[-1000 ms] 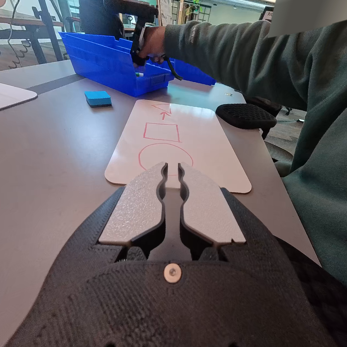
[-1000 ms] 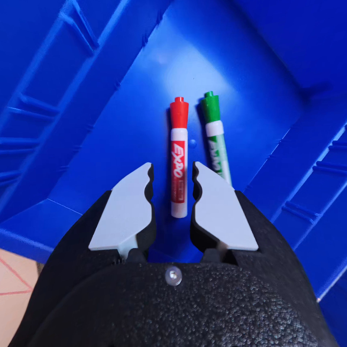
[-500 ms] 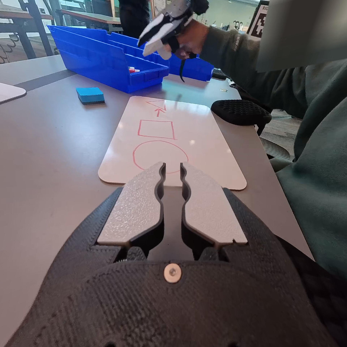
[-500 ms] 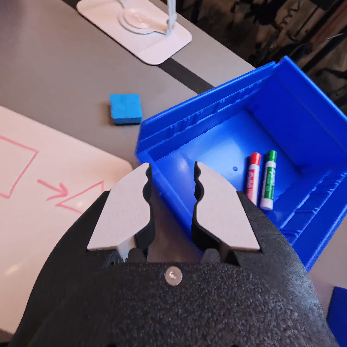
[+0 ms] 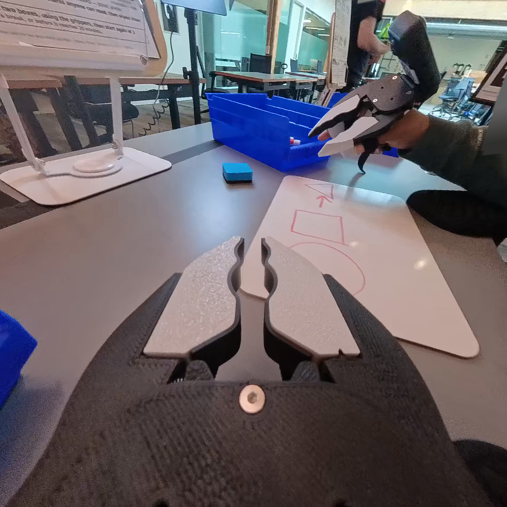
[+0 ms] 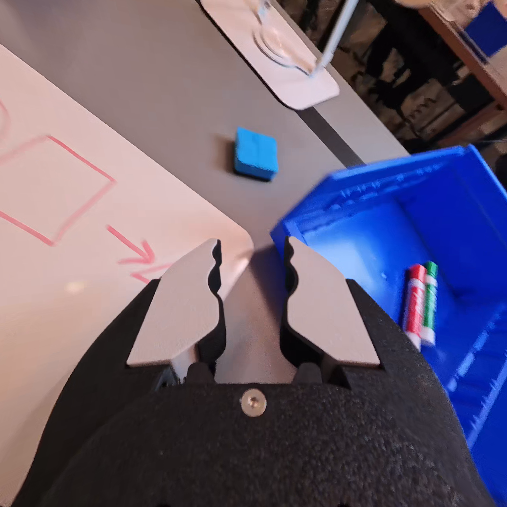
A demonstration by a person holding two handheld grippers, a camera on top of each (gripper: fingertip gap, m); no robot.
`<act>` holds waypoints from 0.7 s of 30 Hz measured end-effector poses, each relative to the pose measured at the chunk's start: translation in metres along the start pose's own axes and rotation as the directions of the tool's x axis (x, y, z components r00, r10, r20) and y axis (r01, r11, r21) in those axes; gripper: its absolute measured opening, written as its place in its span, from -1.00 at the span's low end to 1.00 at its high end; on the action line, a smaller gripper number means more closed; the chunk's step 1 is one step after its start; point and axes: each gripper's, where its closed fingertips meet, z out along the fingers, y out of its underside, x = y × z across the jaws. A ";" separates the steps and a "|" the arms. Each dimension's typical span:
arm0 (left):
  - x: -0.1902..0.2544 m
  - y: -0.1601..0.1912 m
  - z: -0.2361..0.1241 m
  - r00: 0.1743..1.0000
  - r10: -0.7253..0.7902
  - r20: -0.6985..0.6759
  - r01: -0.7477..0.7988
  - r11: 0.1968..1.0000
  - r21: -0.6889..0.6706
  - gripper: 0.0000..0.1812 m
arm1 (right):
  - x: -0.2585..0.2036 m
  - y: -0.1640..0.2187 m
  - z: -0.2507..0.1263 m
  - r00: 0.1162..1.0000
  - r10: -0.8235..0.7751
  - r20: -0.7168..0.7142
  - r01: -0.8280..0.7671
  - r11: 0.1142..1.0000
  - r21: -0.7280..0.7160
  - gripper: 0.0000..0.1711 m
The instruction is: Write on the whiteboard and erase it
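Stand: a white flat stand base with clear plastic legs (image 5: 82, 175) sits at the far left of the grey table (image 5: 109, 247), well apart from the work.

Eraser: the small blue foam eraser with a black underside (image 5: 237, 172) lies on the table between the stand and the bin, just beside the far corner of the board. Nothing touches it.

Left gripper: the black left gripper with grey textured fingers (image 5: 251, 242) hovers low over the near edge of the board. Its jaws are released with a narrow gap and hold nothing. It has turned to the left compared with one second ago, so the eraser is now more in front of it.

Whiteboard: the white rounded whiteboard (image 5: 384, 260) lies flat with a red circle, square, arrow and triangle on it. I judge the writing part finished.

Bin: in the blue plastic bin (image 6: 452, 219) the red marker (image 6: 414, 301) and the green marker (image 6: 429, 299) lie side by side, touching.

Right gripper: one second ago the right gripper (image 6: 252, 241) was inside the bin, over the red marker; now it is outside, above the gap between board corner and bin, jaws released and empty.

Meaning: the marker is put away, so the erasing is probably next, and the eraser must be picked first.
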 end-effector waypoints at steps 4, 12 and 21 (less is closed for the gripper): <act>-0.007 -0.001 0.016 1.000 0.000 -0.012 0.000 1.000 0.008 -0.87 | -0.026 -0.034 0.039 0.983 0.137 0.123 -0.123 0.986 -0.110 -0.48; 0.017 0.002 -0.014 0.993 0.065 -0.100 -0.060 0.997 0.044 -0.89 | -0.002 -0.045 0.126 0.946 0.322 -0.029 -0.320 0.921 -0.220 -0.10; 0.036 0.008 -0.041 0.968 0.075 -0.240 -0.065 0.997 0.050 -0.90 | -0.003 -0.022 0.151 0.942 0.329 0.066 -0.269 0.857 -0.439 -0.14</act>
